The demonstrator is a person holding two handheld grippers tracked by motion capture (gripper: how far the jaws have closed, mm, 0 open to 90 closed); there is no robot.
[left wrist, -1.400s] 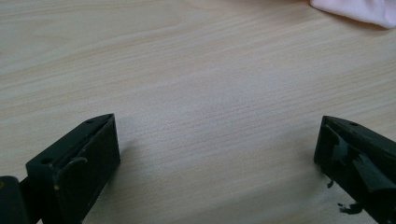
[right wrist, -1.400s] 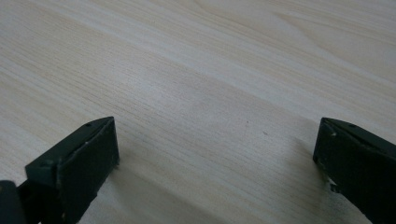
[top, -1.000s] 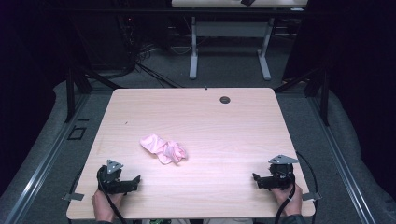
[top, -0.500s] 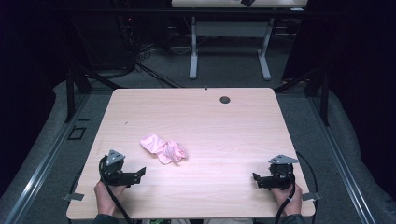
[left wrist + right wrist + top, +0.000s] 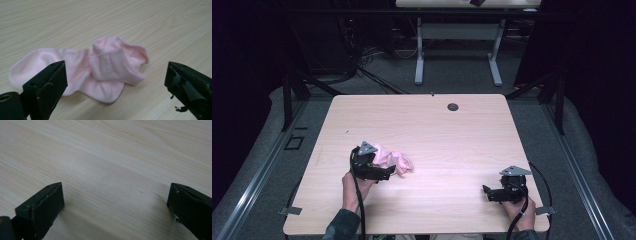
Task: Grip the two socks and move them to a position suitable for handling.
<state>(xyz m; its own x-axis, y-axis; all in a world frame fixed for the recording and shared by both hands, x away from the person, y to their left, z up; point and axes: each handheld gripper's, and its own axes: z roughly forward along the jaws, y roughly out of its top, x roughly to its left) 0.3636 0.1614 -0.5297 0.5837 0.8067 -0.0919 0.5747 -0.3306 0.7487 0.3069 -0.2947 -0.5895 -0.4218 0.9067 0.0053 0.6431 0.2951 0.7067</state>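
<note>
A crumpled pink sock (image 5: 394,160) lies on the wooden table (image 5: 452,145), left of centre. My left gripper (image 5: 388,172) sits right at the sock's near-left side, held by a hand. Seen from the left gripper view, the sock (image 5: 100,67) lies just ahead of the left gripper (image 5: 116,82), whose jaws stand wide apart, one on each side of it, not touching it. My right gripper (image 5: 486,192) rests near the table's front right corner, and in the right gripper view the right gripper (image 5: 115,202) is open over bare wood.
A small dark round grommet (image 5: 453,106) sits near the table's far edge. Beyond the table stand the legs of another desk (image 5: 457,55) and some cables on the grey floor. Black frame posts flank the table.
My left gripper has moved forward and to the right from the front left corner up to the pink sock. The right gripper has stayed in place.
</note>
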